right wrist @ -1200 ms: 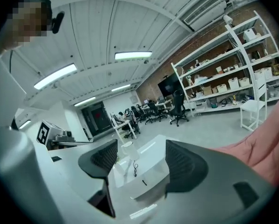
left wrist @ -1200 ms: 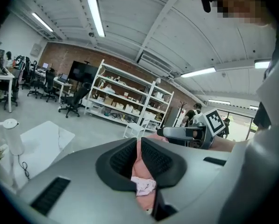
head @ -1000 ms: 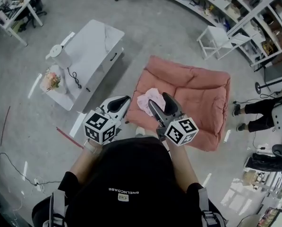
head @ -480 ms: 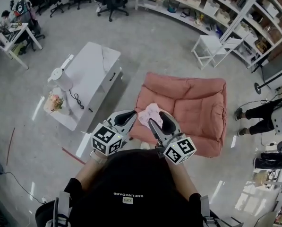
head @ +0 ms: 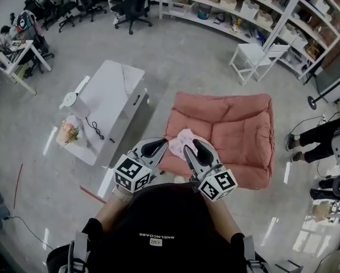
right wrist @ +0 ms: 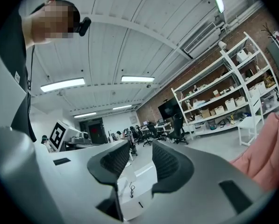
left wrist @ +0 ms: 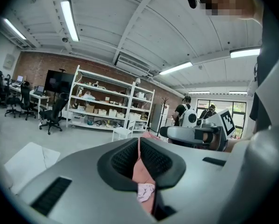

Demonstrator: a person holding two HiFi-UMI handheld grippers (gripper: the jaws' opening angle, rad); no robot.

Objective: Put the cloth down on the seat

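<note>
Now cloth [head: 184, 141] lies on seat [head: 238, 131]; left gripper [left wrist: 139, 141] fingers pressed together, right gripper [right wrist: 141, 146] just closed empty.

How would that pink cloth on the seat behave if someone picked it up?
Probably floppy: the cloth lies crumpled in folds on the seat, so it would likely sag. It looks thin, so it is probably light. Pushed, it would likely bunch up rather than slide.

A person [head: 315, 132] right of the pink seat [head: 238, 124] is cut off by the frame edge; items on the shelves [head: 286, 7] are too small to identify
</note>
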